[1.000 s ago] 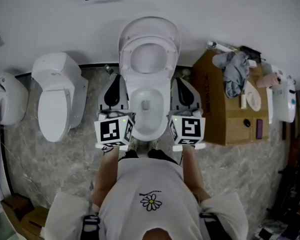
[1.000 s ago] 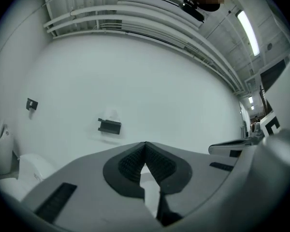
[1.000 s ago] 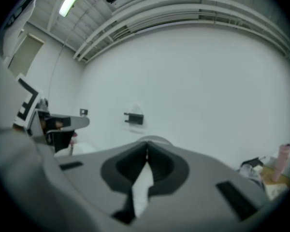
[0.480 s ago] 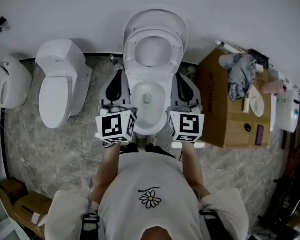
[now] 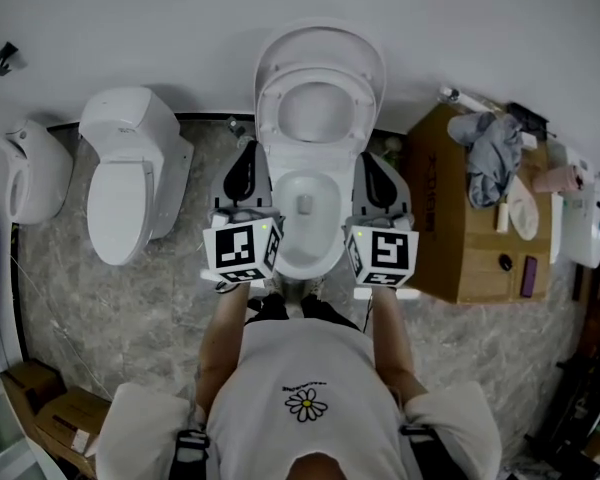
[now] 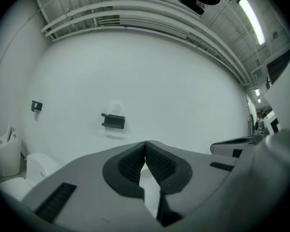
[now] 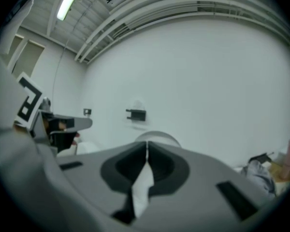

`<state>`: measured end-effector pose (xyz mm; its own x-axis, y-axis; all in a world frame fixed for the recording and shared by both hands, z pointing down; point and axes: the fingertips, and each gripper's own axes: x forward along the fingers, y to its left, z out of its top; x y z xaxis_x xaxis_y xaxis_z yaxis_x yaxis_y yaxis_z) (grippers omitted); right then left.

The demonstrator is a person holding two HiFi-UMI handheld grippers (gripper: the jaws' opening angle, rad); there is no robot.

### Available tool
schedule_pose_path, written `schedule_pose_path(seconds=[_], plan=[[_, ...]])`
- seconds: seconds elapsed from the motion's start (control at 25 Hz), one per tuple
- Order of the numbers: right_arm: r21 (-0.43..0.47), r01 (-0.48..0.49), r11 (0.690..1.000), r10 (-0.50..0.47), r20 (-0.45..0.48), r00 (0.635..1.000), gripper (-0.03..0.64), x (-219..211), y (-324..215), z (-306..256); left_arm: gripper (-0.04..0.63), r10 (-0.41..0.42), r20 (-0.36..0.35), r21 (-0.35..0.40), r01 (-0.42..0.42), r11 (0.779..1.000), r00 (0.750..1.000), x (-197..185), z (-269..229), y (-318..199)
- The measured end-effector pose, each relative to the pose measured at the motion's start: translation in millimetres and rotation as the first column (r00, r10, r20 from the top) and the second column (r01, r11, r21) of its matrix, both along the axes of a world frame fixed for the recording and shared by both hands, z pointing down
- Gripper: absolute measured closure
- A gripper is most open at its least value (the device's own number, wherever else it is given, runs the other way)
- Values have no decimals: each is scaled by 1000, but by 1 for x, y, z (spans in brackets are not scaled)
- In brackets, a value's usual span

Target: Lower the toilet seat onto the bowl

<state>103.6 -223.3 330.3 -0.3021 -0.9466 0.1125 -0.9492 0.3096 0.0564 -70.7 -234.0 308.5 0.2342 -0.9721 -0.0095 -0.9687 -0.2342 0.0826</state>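
Beyond left claw [image 5: 247,148] and right claw [image 5: 369,156] | toilet seat [image 5: 365,103] upright, untouched

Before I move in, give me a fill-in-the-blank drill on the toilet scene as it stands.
The seat is ___, not resting on the bowl. The left gripper and right gripper both have jaws ___, holding nothing. The other toilet, on the left, has its lid ___.
Missing: up; shut; down.
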Motion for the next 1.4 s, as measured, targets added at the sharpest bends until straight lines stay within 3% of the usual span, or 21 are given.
schedule_pose_path(seconds=[0.2, 0.36, 0.52, 0.76, 0.96, 1.4], plan=[[6, 32, 999, -32, -15, 999, 584, -2, -39, -2, 559, 25, -18, 1, -25, 1000, 1000, 5, -1, -48], [-10, 31, 999, -32, -32, 999, 514, 5, -76, 6, 490, 63, -3, -17, -63, 998, 998, 14, 12, -88], [-26, 11, 1000, -12, -49, 999, 500, 12, -119, 18, 402, 121, 4, -36, -121, 992, 993, 21, 31, -125], [-106, -25, 994, 17, -73, 997, 482, 20, -173, 59, 399, 99, 36, -142, -93, 985, 994, 15, 81, -175], [-153, -36, 988, 18, -116, 993, 456, 22, -203, 94, 379, 131, 90, -223, -108, 969, 987, 18, 123, -206], [-200, -107, 974, 64, -211, 975, 456, 36, -246, 140, 376, 144, 124, -303, -101, 948, 982, 25, 174, -247]])
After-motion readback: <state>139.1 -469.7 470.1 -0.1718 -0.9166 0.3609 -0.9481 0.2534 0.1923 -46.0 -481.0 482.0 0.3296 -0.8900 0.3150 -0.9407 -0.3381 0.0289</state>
